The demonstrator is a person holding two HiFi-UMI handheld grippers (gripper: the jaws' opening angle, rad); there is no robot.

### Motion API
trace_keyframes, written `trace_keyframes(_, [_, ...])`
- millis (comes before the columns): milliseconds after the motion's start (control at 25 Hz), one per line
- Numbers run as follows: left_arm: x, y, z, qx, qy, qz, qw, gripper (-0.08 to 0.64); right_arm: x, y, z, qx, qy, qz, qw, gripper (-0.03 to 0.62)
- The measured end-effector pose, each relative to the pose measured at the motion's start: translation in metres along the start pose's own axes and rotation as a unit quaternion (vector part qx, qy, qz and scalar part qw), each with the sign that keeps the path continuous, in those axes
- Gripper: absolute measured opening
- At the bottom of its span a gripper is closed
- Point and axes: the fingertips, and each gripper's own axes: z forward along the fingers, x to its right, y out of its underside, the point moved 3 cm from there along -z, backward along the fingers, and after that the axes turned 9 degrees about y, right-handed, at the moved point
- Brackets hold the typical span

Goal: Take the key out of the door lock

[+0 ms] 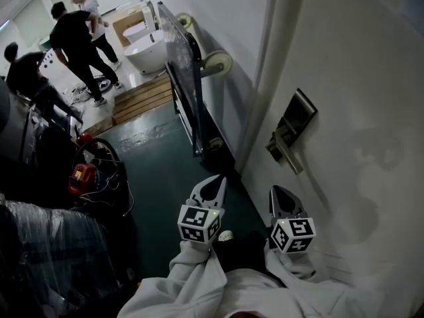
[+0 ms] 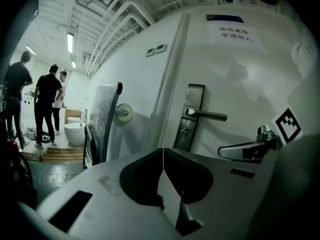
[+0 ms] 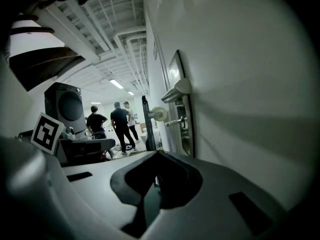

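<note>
Now the key (image 2: 185,131) sits in the door (image 2: 240,79) under the handle (image 2: 206,115), well apart from the fingers. Left gripper (image 2: 163,149) and right gripper (image 3: 157,153) both have fingers together, empty.

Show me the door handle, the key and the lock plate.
handle (image 2: 207,115): left gripper view, middle of its lever.
key (image 2: 184,131): left gripper view, its head under the handle.
lock plate (image 2: 196,95): left gripper view, bare top part.

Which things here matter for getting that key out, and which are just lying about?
Job: key, lock plate, door handle, left gripper, right gripper, both jaws shut.
Lying about: upended trolley, white basin, wooden pallet, red device, three people.
</note>
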Motion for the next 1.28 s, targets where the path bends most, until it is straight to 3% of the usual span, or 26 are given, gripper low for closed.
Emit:
trace_keyframes(240, [0.01,0.003,0.005,-0.006,0.018,0.001,0.9998,0.017,0.009,0.002,-0.006,-0.002,0.015,0.003,1.0,0.052])
trace_keyframes(600, [0.022,0.002,0.014,-0.004,0.04,-0.003,0.9992,0.017,0.002,0.003,-0.007,-0.006,0.0,-0.008,1.0,0.052])
trace_keyframes(1120, [0.033,0.002,0.049,0.019,0.073,-0.096,0.9925,0.018,0.018,0.006,-0.017,-0.016,0.006,-0.015,1.0,0.052])
trace_keyframes(1280, [0.032,0.001,0.054,0.024,0.073,-0.103,0.9917,0.017,0.019,0.004,-0.017,-0.016,0.003,-0.011,1.0,0.052])
